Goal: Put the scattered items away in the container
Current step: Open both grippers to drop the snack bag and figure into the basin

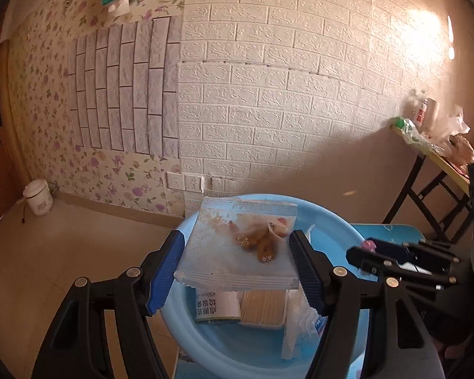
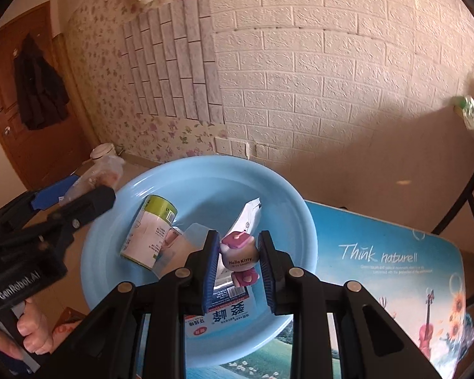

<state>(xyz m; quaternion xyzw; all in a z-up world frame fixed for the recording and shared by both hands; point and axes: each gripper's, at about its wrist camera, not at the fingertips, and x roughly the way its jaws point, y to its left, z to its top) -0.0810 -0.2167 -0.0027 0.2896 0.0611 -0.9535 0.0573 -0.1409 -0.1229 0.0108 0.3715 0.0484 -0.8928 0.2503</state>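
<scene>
- On the left, the left gripper (image 1: 237, 265) clamps a clear snack packet (image 1: 240, 243) by its two side edges. It holds the packet flat in the air above the blue basin (image 1: 186, 325), not yet inside.
- Under the packet, already in the basin: a labelled canister (image 2: 150, 232), a pale flat box (image 1: 262, 308) and white sachets (image 1: 295, 325).
- The basin sits on a small table with a printed scenic top (image 2: 391, 265).
- On the right, the right gripper (image 2: 238, 263) stands narrow, pinching a small pink Hello Kitty figure (image 2: 239, 257) over the basin's near side.
- To do this step well, I judge each hand should lower its item close to the pile before letting go, so nothing bounces over the rim.
- The limp packet may cling to one pad; open fully and lift straight away.
</scene>
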